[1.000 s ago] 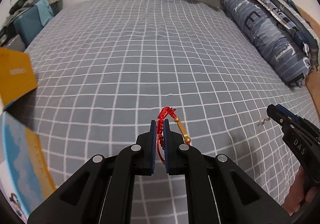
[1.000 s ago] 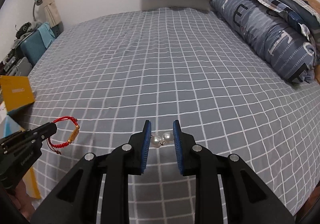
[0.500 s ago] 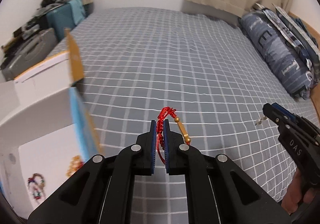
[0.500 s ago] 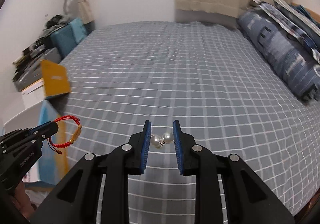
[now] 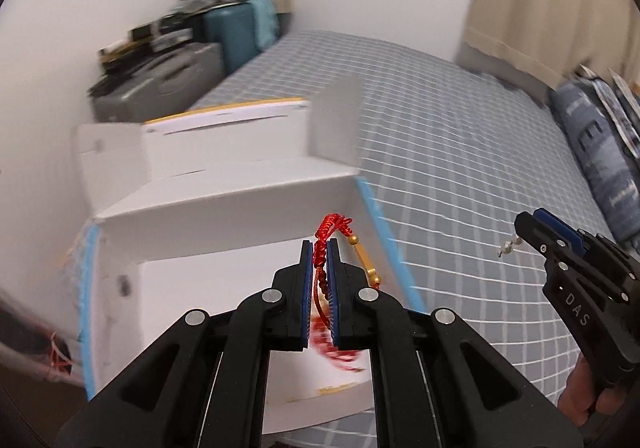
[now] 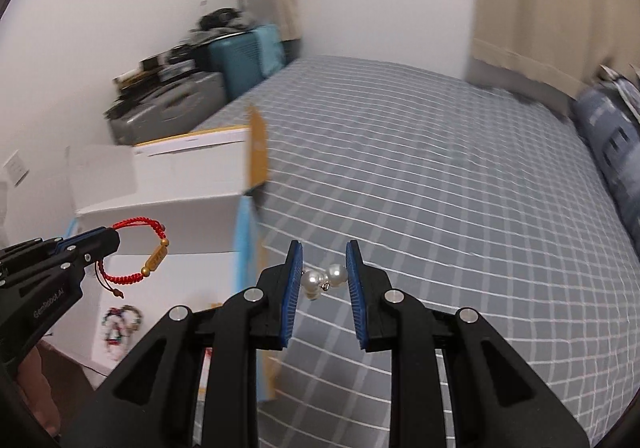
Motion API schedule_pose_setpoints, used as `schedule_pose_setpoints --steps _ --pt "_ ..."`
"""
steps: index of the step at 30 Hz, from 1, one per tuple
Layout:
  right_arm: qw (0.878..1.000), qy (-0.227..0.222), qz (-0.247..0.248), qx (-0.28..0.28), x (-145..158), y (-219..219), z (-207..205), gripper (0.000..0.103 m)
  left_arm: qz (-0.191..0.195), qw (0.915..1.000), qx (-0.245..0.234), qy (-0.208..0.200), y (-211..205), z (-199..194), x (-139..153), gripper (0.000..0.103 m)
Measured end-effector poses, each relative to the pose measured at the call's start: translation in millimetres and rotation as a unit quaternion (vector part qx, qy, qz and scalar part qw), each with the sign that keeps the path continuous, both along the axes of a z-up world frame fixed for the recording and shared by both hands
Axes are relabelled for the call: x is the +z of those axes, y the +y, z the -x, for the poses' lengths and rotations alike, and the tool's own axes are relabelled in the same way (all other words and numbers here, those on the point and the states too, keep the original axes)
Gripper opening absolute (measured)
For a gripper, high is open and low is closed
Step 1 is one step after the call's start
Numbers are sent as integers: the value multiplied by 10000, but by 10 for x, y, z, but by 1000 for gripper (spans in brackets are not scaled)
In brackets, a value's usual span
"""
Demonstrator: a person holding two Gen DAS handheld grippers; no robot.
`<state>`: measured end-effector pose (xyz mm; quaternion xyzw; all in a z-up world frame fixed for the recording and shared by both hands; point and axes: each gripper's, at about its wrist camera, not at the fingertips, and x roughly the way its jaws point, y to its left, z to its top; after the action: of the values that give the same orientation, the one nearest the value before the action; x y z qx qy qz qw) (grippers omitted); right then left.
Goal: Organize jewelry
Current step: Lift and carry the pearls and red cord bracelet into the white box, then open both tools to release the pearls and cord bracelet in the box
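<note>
My left gripper point(image 5: 319, 248) is shut on a red braided bracelet point(image 5: 333, 236) with a gold bar, held above the open white box point(image 5: 224, 203). It also shows in the right wrist view point(image 6: 100, 244), with the bracelet point(image 6: 136, 252) hanging in front of the box point(image 6: 168, 199). My right gripper point(image 6: 323, 254) is shut on pearl earrings point(image 6: 324, 278) over the bed, right of the box. It shows at the right edge of the left wrist view point(image 5: 528, 226), the earrings point(image 5: 509, 246) dangling from its tip.
The box holds a colourful beaded bracelet point(image 6: 122, 322) and red jewelry point(image 5: 340, 348) inside. It stands at the left edge of a grey checked bed point(image 6: 440, 187). Suitcases and clutter point(image 5: 172, 59) sit beyond. Pillows point(image 5: 600, 143) lie at the right.
Both grippers have swung left, so the open white box now fills the lower left of both views. The left gripper now holds the bracelet over the box. Both grips are unchanged.
</note>
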<state>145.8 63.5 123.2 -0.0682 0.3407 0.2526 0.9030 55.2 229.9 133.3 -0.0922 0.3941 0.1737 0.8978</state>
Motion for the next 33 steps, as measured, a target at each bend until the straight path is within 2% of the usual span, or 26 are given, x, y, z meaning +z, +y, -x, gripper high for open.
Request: schedule_pose_setpoints --steps 8,16,20,25,31,33 --pt "9978 108 127 644 -140 725 260 22 71 9980 598 170 636 380 -171 6" --pt "9929 521 475 961 -657 1213 327 22 239 9938 885 634 995 529 -659 7" --pt "9892 919 622 962 -931 1347 269 22 400 9910 947 856 1105 541 -927 7" --pt "9858 1184 762 915 -1116 1438 224 22 478 9889 931 1057 1144 530 -1131 7" --pt "9844 1257 804 931 -1142 1478 208 22 494 9874 1027 1100 1200 546 -1206 9" --pt "9845 1253 813 918 -1127 1443 204 28 519 9872 1048 1089 1205 554 -1191 12"
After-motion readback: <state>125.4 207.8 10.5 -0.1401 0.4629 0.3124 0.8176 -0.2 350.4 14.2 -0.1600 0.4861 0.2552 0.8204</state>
